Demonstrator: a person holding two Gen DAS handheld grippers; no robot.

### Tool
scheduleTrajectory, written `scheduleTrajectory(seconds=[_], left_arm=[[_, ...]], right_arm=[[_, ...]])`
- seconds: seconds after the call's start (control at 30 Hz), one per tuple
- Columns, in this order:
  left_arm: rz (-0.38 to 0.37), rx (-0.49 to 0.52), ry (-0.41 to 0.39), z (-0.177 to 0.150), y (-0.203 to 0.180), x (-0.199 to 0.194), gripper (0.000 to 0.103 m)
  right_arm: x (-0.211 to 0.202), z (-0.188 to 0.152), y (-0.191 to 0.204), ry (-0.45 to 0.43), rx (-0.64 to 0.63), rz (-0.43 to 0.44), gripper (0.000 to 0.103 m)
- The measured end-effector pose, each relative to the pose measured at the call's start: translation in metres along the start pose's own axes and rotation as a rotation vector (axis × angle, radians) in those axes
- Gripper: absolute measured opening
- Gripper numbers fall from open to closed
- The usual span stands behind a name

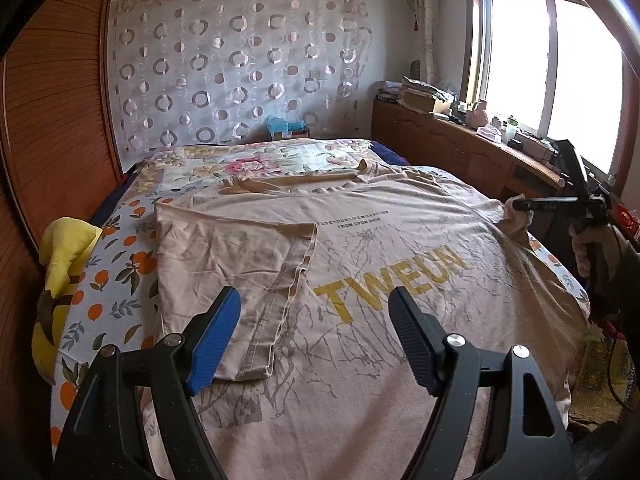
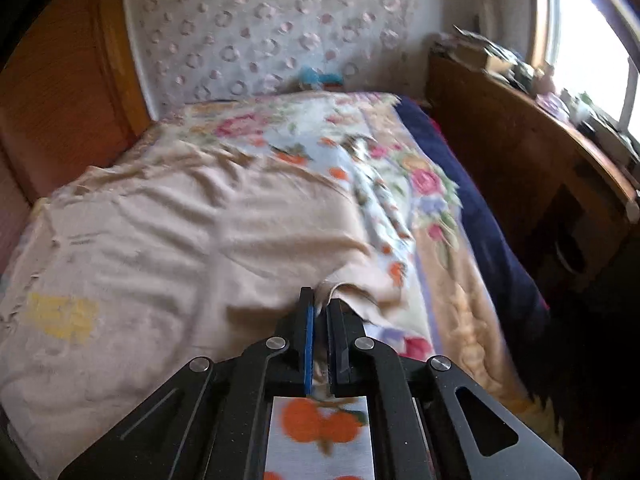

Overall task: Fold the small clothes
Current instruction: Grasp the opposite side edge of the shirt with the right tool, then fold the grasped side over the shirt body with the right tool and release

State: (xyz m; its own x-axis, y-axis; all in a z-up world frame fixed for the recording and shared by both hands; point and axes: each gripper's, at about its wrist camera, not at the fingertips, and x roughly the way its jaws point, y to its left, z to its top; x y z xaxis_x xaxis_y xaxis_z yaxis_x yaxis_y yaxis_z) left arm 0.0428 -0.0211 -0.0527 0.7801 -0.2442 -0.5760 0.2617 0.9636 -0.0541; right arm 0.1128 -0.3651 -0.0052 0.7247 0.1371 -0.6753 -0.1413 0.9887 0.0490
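While the beige t-shirt (image 1: 360, 280) lies spread over the floral bedspread (image 1: 120, 280), the right gripper (image 2: 320, 312) pinches its sleeve edge at the shirt's 3 o'clock; left gripper (image 1: 314, 300) hangs wide open, empty, over its 6 o'clock hem.
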Motion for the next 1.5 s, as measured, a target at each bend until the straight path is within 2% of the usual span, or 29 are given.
scheduleTrajectory(seconds=[0.17, 0.33, 0.4, 0.47, 0.5, 0.57, 0.63, 0.87, 1.03, 1.17, 1.23, 1.27, 1.3, 1.5], left_arm=[[0.003, 0.000, -0.004, -0.001, 0.001, -0.001, 0.077], [0.009, -0.001, -0.015, -0.002, 0.004, -0.005, 0.077], [0.010, -0.002, -0.016, -0.002, 0.004, -0.005, 0.077], [0.011, -0.003, -0.017, -0.002, 0.005, -0.006, 0.077], [0.012, -0.003, -0.018, -0.002, 0.005, -0.006, 0.077], [0.010, -0.003, -0.017, -0.002, 0.005, -0.006, 0.077], [0.009, -0.002, -0.016, -0.002, 0.004, -0.006, 0.077], [0.008, -0.003, -0.016, -0.002, 0.004, -0.006, 0.077], [0.012, -0.002, -0.014, -0.003, 0.003, -0.007, 0.077], [0.012, -0.003, -0.011, -0.006, 0.002, -0.007, 0.077], [0.011, -0.003, -0.010, -0.006, 0.002, -0.007, 0.077], [0.013, -0.003, -0.010, -0.005, 0.002, -0.007, 0.077], [0.013, -0.001, -0.010, -0.006, 0.002, -0.008, 0.077], [0.015, -0.011, -0.015, -0.006, 0.003, -0.008, 0.077]], right_arm=[[-0.028, -0.005, 0.054, -0.057, -0.109, 0.101, 0.005], [-0.037, -0.031, 0.094, -0.063, -0.145, 0.161, 0.005], [-0.039, -0.040, 0.101, -0.057, -0.151, 0.177, 0.022], [-0.042, -0.046, 0.102, -0.063, -0.163, 0.183, 0.028], [-0.044, -0.047, 0.101, -0.068, -0.160, 0.186, 0.034], [-0.046, -0.045, 0.084, -0.079, -0.142, 0.182, 0.042], [-0.040, -0.036, 0.073, -0.086, -0.126, 0.158, 0.042], [-0.005, -0.027, 0.040, -0.009, -0.061, 0.068, 0.042], [0.028, -0.024, 0.026, 0.077, -0.005, 0.049, 0.042], [0.041, -0.013, 0.021, 0.094, 0.007, 0.047, 0.042], [0.045, -0.005, 0.022, 0.106, 0.007, 0.041, 0.028], [0.047, -0.003, 0.025, 0.113, 0.001, 0.055, 0.012], [0.049, 0.000, 0.030, 0.119, -0.012, 0.076, 0.006], [0.040, 0.025, 0.063, 0.068, -0.086, 0.137, 0.005]])
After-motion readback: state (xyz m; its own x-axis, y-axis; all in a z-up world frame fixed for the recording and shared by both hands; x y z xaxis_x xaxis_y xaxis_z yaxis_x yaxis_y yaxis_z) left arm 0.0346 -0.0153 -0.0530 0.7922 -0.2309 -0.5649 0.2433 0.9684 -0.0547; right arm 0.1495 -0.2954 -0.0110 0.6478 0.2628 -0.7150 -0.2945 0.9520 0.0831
